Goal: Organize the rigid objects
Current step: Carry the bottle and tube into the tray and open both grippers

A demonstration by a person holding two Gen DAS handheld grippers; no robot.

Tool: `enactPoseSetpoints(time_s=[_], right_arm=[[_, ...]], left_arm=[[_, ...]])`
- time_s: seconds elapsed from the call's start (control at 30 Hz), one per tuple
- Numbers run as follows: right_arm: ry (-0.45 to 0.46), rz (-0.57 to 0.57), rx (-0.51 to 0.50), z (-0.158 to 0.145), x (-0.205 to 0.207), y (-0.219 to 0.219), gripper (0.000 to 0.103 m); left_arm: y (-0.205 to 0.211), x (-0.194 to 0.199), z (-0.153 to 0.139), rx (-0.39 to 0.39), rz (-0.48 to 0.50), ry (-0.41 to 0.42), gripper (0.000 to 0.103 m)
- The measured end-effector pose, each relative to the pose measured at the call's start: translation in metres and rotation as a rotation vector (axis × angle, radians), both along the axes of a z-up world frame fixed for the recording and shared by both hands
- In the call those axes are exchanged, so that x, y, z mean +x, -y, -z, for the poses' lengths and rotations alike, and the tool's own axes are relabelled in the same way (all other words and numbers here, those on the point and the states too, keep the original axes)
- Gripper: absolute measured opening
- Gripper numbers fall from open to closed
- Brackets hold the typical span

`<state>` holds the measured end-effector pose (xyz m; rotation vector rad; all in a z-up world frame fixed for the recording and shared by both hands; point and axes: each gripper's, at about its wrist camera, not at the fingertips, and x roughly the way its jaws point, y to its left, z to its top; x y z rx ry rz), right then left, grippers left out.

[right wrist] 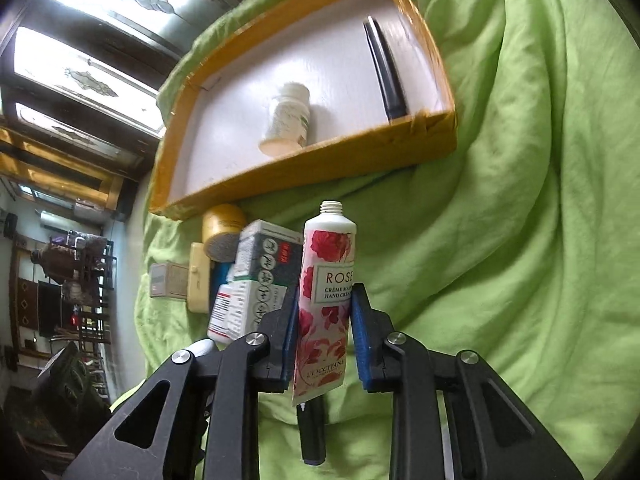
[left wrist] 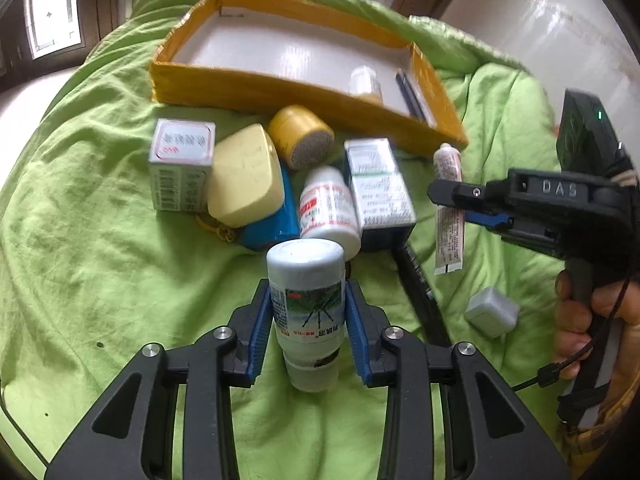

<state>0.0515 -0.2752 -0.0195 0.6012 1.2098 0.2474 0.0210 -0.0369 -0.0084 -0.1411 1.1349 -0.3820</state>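
My left gripper (left wrist: 306,312) is shut on a white medicine bottle (left wrist: 306,304) with a green label, held above the green blanket. My right gripper (right wrist: 324,328) is shut on a rose hand cream tube (right wrist: 326,300); the tube also shows in the left wrist view (left wrist: 449,208), held by the right gripper (left wrist: 448,194). The yellow-walled tray (left wrist: 256,88) lies beyond; it also shows in the right wrist view (right wrist: 320,168). It holds a small white bottle (right wrist: 288,120) and a dark flat object (right wrist: 384,68).
A pile lies before the tray: a grey box (left wrist: 180,164), a cream case (left wrist: 244,176), a yellow jar (left wrist: 300,136), a red-labelled bottle (left wrist: 330,208), a tall box (left wrist: 380,188), a dark pen (left wrist: 420,292), a small grey cube (left wrist: 492,312). Green blanket (right wrist: 520,240) covers everything.
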Motion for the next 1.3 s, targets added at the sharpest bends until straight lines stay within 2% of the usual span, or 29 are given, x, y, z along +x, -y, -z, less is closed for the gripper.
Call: enactPoseSetpoints(time_s=[0.23,0.57,1.0,1.3], right_arm=[[0.115,-0.012,0.002,-0.023,0.000,0.002,0.022],[0.123,-0.009,0.005,-0.021,0.001,0.000,0.022],[0.136,-0.014,-0.059,-0.024,-0.003,-0.008,0.022],[0.167,-0.011,-0.060,-0.032,-0.006,-0.006,0.022]], left_arm=[[-0.016,-0.004,-0.017,-0.076,-0.044,0.059,0.032],[-0.022,-0.003,-0.018,-0.119,-0.062,0.066,0.032],[-0.022,-0.004,-0.018,-0.115,-0.057,0.066,0.032],[-0.016,-0.004,-0.017,-0.095,-0.037,0.063,0.032]])
